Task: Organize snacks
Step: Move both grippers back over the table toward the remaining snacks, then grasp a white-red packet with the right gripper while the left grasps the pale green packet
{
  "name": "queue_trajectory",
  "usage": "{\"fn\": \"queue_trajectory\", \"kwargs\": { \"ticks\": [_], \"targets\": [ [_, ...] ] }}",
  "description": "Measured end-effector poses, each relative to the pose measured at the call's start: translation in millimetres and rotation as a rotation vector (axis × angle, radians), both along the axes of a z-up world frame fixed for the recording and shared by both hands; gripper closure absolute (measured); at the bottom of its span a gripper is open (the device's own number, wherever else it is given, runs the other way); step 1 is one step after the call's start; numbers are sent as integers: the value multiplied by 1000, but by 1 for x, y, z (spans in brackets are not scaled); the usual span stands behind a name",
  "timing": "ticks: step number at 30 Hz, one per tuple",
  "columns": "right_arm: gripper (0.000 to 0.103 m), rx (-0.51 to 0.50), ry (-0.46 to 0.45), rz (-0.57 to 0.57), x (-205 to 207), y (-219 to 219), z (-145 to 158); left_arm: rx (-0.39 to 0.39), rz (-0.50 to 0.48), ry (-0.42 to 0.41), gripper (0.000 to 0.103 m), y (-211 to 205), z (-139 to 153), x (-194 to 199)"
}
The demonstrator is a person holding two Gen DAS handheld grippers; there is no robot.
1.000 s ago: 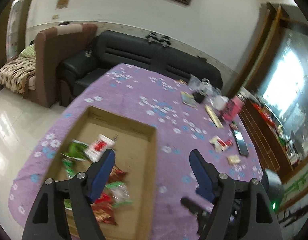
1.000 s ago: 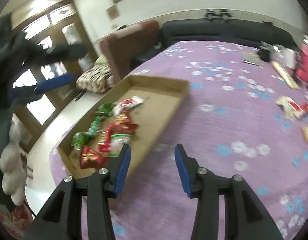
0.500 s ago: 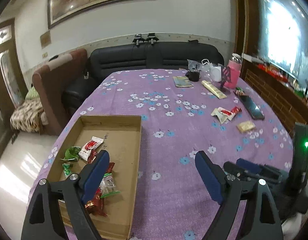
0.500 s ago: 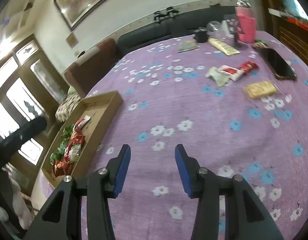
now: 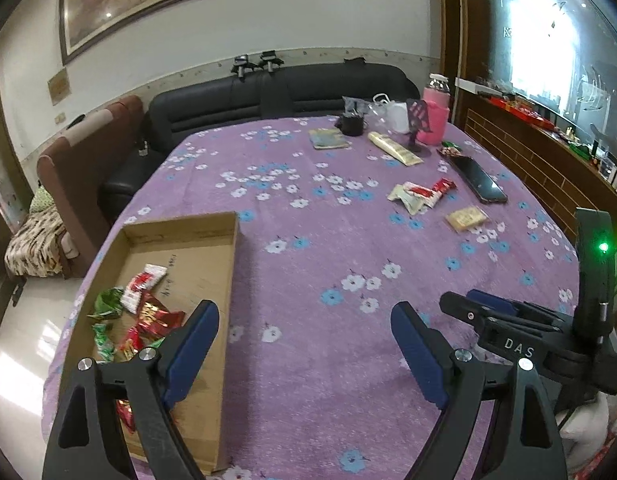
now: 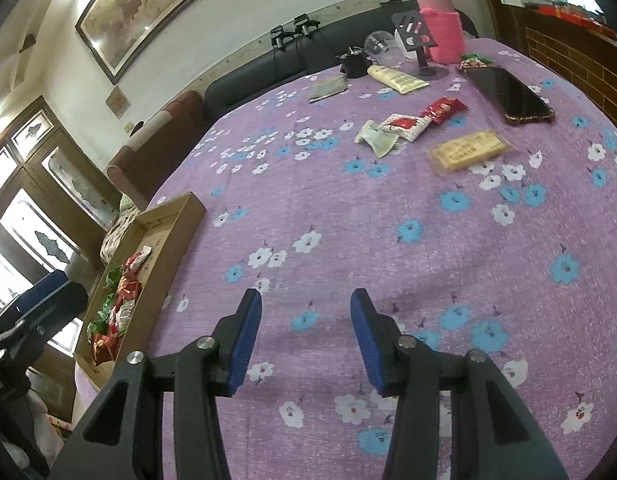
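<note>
A shallow cardboard box (image 5: 196, 264) lies at the near left of the purple flowered table and holds several red and green snack packets (image 5: 142, 312); it also shows in the right wrist view (image 6: 160, 236). Loose snacks lie at the far right: a red packet (image 6: 442, 109), a white-and-red packet (image 6: 402, 126), a pale green packet (image 6: 378, 141) and a gold bar (image 6: 466, 151). My left gripper (image 5: 304, 344) is open and empty beside the box. My right gripper (image 6: 306, 332) is open and empty over bare cloth, well short of the loose snacks.
A black phone (image 6: 508, 94), a pink bottle (image 6: 442, 28), a phone stand (image 6: 418, 40), a cream tube (image 6: 396, 79), a booklet (image 6: 328, 89) and a black cup (image 6: 354, 65) stand at the far side. A black sofa (image 5: 276, 96) is behind the table.
Both grippers have swung right, away from the box toward the loose snacks. The right gripper has moved closer to them. Both stay open and empty.
</note>
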State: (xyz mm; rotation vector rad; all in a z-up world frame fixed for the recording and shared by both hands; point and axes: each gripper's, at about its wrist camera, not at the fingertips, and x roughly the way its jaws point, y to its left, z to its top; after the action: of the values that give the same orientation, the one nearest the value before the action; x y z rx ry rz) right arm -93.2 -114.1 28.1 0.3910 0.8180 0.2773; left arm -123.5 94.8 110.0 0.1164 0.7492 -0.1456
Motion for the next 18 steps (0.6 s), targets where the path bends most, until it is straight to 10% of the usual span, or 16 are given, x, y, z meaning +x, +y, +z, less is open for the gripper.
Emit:
{"fn": "queue_trajectory", "kwargs": {
  "ticks": [18],
  "targets": [
    [58, -98, -12, -208, 37, -96, 29, -202, -105, 158, 13, -7, -25, 14]
  ]
}}
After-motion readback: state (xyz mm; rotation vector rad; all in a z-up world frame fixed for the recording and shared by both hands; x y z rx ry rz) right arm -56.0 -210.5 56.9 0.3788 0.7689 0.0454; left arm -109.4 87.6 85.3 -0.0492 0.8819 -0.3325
